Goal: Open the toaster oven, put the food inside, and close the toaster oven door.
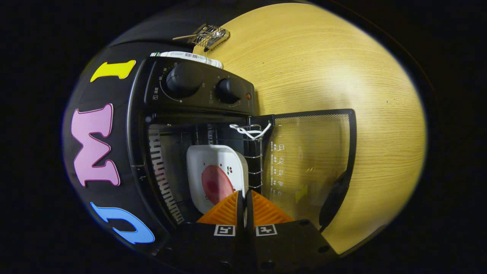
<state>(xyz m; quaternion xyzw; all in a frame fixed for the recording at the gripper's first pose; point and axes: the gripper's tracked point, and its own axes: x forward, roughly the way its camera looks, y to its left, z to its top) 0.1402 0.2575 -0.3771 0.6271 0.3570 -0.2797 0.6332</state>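
Claw [244,198] nearly closed, pinching plate [217,173] rim edge-on to slide meat [217,184] into open toaster oven [198,125].

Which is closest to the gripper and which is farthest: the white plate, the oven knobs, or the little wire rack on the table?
The gripper has its jaws nearly closed on the plate's rim.
1. White plate: at the fingertips, inside the open toaster oven, carrying the food.
2. Oven knobs: beyond the plate, on the control panel.
3. Wire rack: farthest, past the oven on the wooden table.
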